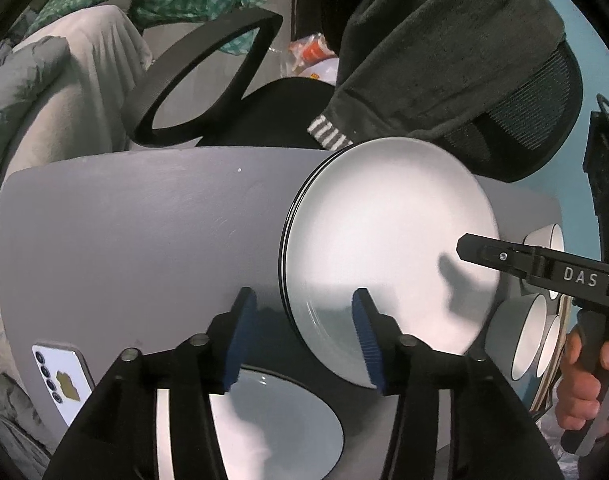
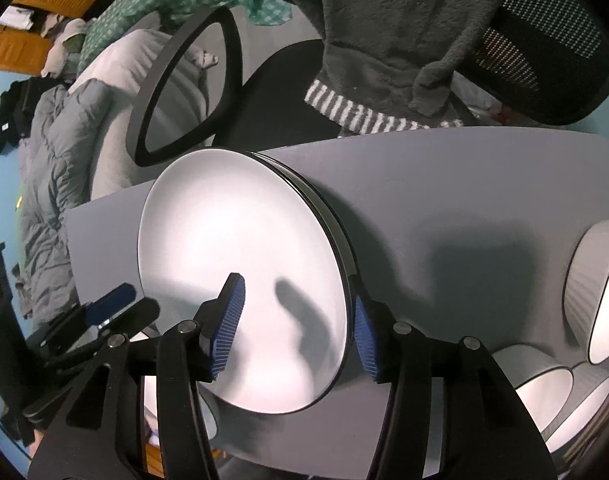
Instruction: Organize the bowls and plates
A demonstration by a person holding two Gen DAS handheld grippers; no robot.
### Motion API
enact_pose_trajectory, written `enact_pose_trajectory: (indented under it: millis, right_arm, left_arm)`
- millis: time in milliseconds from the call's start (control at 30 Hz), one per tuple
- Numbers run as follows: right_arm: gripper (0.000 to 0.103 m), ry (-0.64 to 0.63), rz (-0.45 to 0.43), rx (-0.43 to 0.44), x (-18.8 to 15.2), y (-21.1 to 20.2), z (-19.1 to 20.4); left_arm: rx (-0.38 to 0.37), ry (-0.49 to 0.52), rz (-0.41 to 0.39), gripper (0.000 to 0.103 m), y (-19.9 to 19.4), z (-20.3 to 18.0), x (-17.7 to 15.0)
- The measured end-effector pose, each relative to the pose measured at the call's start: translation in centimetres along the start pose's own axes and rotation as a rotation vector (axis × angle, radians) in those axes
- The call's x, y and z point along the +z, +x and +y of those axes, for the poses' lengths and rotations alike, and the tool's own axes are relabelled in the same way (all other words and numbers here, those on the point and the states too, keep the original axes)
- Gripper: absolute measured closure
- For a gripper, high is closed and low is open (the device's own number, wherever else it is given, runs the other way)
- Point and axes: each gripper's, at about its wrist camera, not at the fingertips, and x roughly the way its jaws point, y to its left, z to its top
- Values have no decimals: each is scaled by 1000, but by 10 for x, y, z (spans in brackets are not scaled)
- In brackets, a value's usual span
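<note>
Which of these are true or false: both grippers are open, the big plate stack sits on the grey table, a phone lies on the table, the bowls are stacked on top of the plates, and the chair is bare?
1. Both grippers are open. True: the left gripper and the right gripper both show spread jaws, holding nothing.
2. The plate stack sits on the grey table. True.
3. A phone lies on the table. True, near its edge.
4. The bowls are stacked on the plates. False: they sit beside the stack.
5. The chair is bare. False: a dark fleece garment hangs over it.
</note>
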Motion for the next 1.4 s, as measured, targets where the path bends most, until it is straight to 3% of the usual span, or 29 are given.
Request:
enact_pose_trajectory:
  millis: [67,333,567,700,900,1400]
  right_arm:
    - [44,-2,-28,-36,-2,-5,1]
    - [44,-20,-68,-49,-11,-18,7]
    - [41,-88,-142,-120,-31,-44,24]
    - [39,-130,-184,-161,-45,-59,36]
    - [39,-207,-244,-214,-65,-80,56]
    - [38,-259,-291,-196,-117,-89,96]
  left_arm:
    - [-12,-9,-8,52,-4,1,-2]
    - [-26,-5,-65,52,-31,1,-18]
    - [-8,31,-143,49,-67,-2,-35]
    - [1,60,-191,40,-86,-3,-47]
    - [-16,99,-247,38,-109,-2,-70]
    - [27,49,-305,38,-145,19,-130]
